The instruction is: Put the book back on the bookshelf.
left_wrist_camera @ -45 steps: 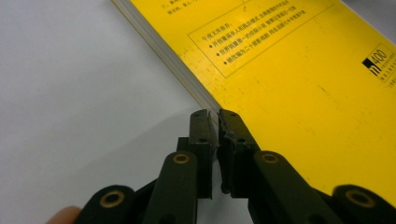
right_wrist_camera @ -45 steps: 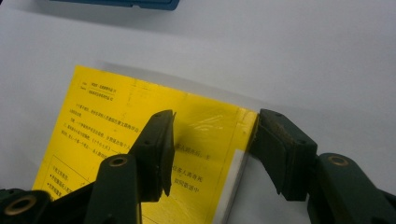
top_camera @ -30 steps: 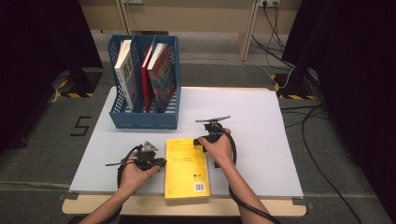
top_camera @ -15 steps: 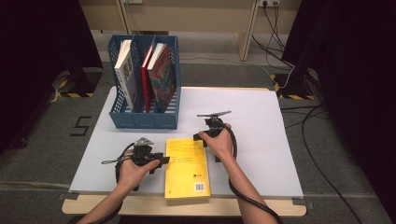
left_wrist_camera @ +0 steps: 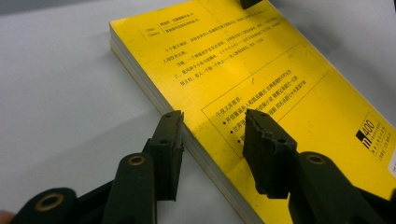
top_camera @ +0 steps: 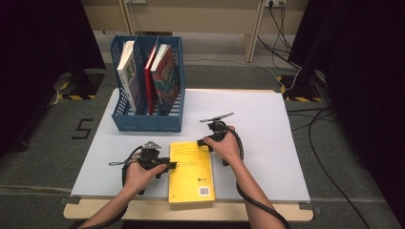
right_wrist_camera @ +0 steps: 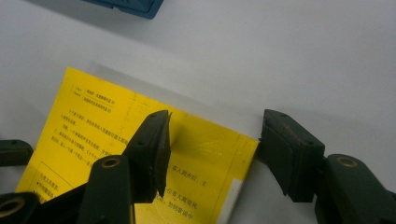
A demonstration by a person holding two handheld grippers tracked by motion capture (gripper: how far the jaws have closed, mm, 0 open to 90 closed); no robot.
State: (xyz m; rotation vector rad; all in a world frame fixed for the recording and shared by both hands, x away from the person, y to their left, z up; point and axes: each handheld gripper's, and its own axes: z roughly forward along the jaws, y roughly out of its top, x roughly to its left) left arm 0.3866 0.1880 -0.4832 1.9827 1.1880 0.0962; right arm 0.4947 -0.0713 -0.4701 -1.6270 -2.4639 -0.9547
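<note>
Book [top_camera: 191, 171] lies flat at the table's [top_camera: 267, 119] near edge, left gripper [left_wrist_camera: 212, 128] just opened and straddling its left edge, right gripper [right_wrist_camera: 212, 147] apart over the far right corner, so a shallow bite could easily slip off the cover.

Yellow book's [left_wrist_camera: 261, 84] near end beyond the frame edge, print too small

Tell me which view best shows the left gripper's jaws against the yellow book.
Left gripper view: the left gripper stands open astride the yellow book's long edge. High view gives only its overall placement; right gripper view catches one distant jaw.
</note>
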